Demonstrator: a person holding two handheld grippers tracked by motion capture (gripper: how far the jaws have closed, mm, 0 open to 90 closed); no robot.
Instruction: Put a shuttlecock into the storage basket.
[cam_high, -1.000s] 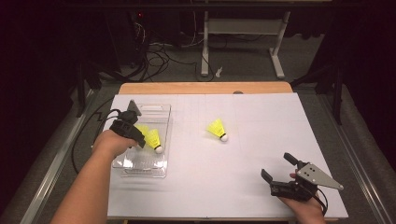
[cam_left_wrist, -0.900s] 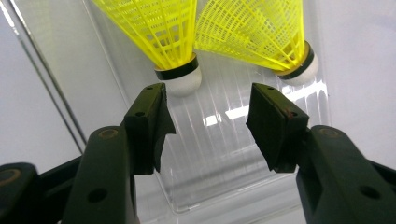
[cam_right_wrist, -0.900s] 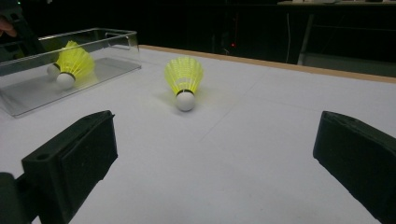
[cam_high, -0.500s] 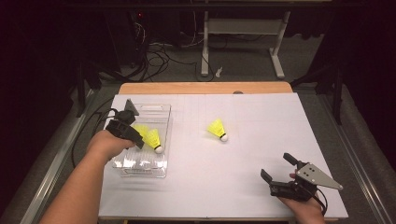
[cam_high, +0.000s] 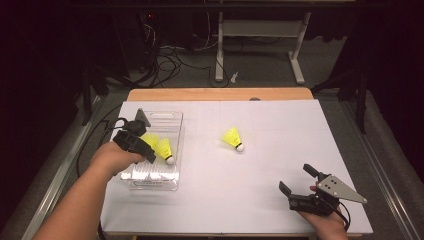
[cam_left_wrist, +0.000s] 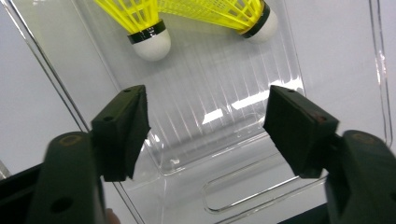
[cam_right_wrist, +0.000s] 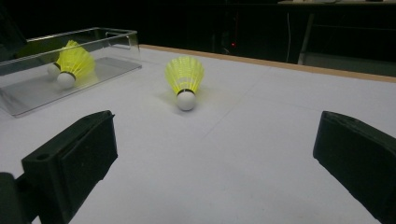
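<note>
— From up high, what's going on at the clear plastic bin (cam_high: 172, 131)?
— The left gripper (cam_high: 152, 156) hangs over it, jaws apart with nothing between them; they have just been opening. Two yellow feathered shuttlecocks with white cork tips lie inside, one (cam_high: 164, 150) plain to see, the other (cam_high: 148, 139) half behind the gripper. I'd say they're being gathered there, so the bin sits near that hand.
— And the third one?
— The lone yellow shuttlecock (cam_high: 233, 138) rests mid-table on the white table sheet (cam_high: 260, 170), well apart from the bin. The right gripper (cam_high: 298, 180) waits at the near right corner, jaws wide.
— Looking along the left gripper's jaws?
— Both black pads (cam_left_wrist: 122, 130) stand apart above the ribbed bin floor; the two cork tips (cam_left_wrist: 152, 44) lie beyond them, untouched.
— And along the right gripper's?
— Its open jaws frame the lone shuttlecock (cam_right_wrist: 185, 79), tipped onto its cork, facing them. The bin (cam_right_wrist: 112, 39) is farther left. That one looks like the next pick, probably.
</note>
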